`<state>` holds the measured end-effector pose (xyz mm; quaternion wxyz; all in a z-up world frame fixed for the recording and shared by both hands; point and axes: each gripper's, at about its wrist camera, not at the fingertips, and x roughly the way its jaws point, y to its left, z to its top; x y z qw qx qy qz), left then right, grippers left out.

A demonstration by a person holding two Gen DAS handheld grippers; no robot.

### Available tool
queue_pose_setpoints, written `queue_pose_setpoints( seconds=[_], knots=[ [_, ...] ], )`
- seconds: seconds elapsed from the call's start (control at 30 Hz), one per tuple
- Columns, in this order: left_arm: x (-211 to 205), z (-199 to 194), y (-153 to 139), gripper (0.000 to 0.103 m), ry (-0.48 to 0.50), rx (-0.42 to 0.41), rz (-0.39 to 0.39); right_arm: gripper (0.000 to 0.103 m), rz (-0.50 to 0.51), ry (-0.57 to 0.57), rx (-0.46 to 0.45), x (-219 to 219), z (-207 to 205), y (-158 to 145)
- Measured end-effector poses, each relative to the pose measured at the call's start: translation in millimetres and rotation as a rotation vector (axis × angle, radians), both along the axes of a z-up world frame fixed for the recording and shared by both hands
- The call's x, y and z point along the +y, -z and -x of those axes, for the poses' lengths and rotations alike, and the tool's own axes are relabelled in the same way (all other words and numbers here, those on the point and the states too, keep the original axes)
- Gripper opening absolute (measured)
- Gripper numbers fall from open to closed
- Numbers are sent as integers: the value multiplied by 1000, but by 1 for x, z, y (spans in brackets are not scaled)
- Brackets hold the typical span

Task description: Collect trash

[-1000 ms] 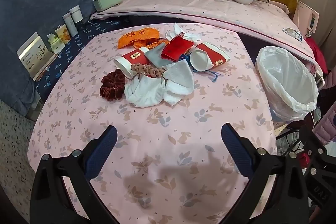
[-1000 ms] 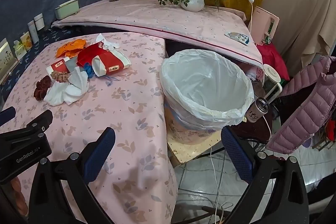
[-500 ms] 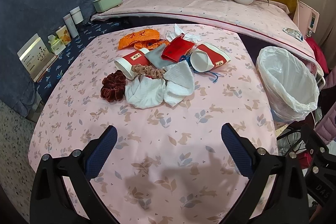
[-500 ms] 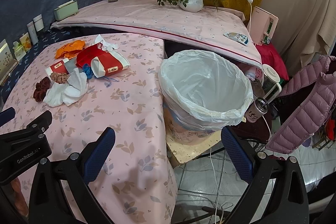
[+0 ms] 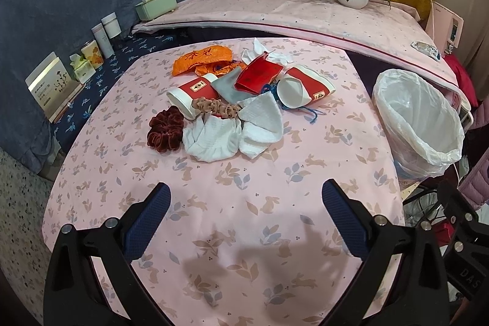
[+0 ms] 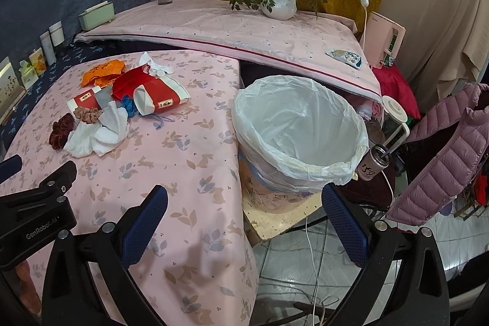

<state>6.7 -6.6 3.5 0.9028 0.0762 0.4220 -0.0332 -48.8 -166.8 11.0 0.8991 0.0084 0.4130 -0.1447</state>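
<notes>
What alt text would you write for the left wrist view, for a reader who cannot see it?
The open, empty left gripper hovers over a pink floral tablecloth, facing a pile of litter: two red paper cups, white cloths, an orange wrapper and a dark red scrunchie. A white-lined trash bin stands beside the table at right.

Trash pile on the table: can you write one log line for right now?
step: pre-grasp | left gripper: open, empty | right gripper: open, empty | trash pile: untouched on table | bin: liner looks empty
</notes>
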Motion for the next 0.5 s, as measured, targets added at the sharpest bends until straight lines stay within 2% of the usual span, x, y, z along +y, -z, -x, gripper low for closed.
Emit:
queue_pose_setpoints(
  seconds=[0.5],
  knots=[
    [3, 3, 0, 95, 0, -9, 1, 96, 3, 1, -3, 1, -1, -3]
  ],
)
